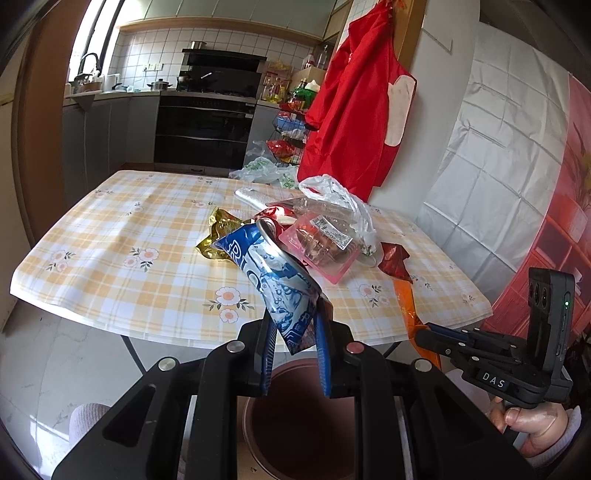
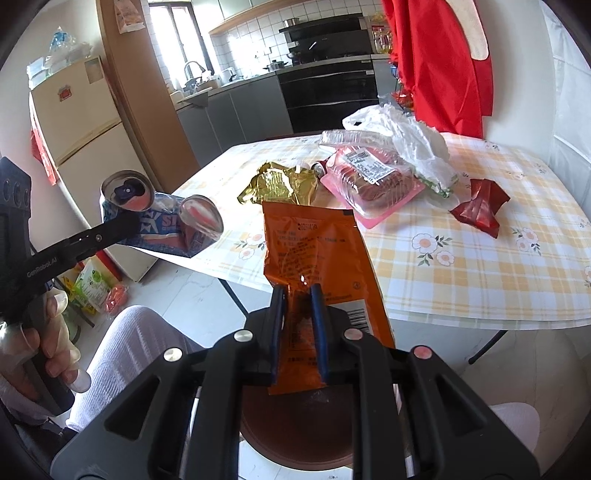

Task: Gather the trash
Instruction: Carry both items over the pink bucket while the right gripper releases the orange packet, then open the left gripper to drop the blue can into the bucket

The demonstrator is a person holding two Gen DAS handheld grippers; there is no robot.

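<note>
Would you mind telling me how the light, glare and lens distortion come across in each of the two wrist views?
Left wrist: the window is blown out, the table edge bows strongly, and the crushed can is sharp. Right wrist: daylight glares off the orange packet, the fridge leans, and the corners vignette black.

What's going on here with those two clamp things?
A person is clearing trash off a table. The left gripper is shut on a crushed blue can; the right gripper pinches an orange packet. Both hang over a brown bin. Gold and red wrappers, a food tray and a plastic bag remain.
</note>
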